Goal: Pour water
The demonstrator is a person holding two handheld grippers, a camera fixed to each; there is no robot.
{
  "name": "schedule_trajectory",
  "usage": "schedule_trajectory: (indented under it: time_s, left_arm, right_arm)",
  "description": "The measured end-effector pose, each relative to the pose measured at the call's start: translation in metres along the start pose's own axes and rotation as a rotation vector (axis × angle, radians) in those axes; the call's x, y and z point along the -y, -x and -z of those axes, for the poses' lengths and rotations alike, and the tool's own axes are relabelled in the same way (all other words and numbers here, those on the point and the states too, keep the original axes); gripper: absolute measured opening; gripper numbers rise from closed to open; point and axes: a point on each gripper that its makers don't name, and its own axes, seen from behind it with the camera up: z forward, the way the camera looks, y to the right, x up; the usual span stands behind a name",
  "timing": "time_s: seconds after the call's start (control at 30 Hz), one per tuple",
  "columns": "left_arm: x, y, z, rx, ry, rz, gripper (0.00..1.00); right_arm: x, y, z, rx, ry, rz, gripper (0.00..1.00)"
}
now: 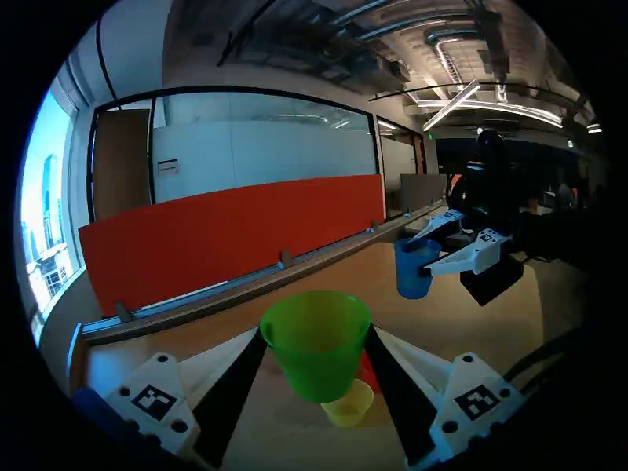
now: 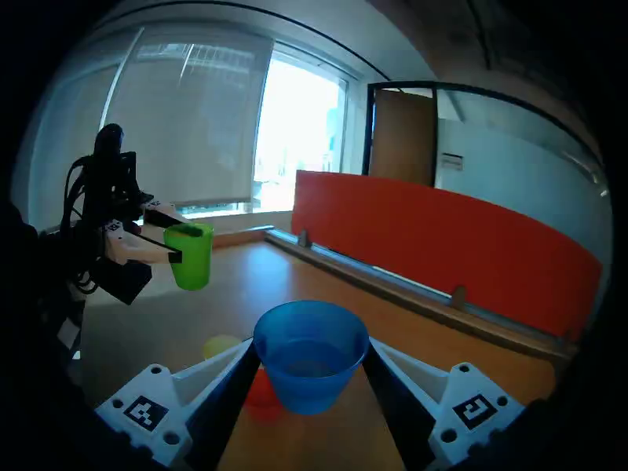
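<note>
In the left gripper view the green cup [image 1: 316, 345] between my fingers covers most of a red cup [image 1: 367, 370] and the top of a yellow cup [image 1: 349, 403]; its inside I cannot see; in the right gripper view my blue cup [image 2: 311, 355] hides part of the red one.

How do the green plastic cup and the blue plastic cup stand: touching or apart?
Apart. The left gripper view shows the green plastic cup near, the blue plastic cup farther off, wooden desk visible between them.

Office, glass partitions [image 1: 259, 149], orange desk divider [image 2: 471, 235]
</note>
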Motion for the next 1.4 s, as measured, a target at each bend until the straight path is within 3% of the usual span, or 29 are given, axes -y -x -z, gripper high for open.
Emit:
schedule_trajectory:
  time_s: [0.2,0.67,1.1,1.4]
  left_arm:
    - [-0.007,-0.005,0.003,-0.018,0.006,0.000,0.87]
    - [-0.009,-0.008,0.010,-0.032,-0.002,0.021,0.87]
    - [-0.014,-0.006,0.010,-0.032,0.003,0.015,0.87]
    - [-0.015,-0.006,0.009,-0.029,0.005,0.014,0.87]
  right_arm:
    - [0.003,-0.003,0.005,-0.007,-0.003,0.007,0.90]
    - [0.006,-0.007,0.012,-0.022,-0.004,0.013,0.90]
    - [0.010,-0.016,0.013,-0.081,-0.012,-0.030,0.90]
    - [0.009,-0.015,0.012,-0.092,-0.007,-0.024,0.91]
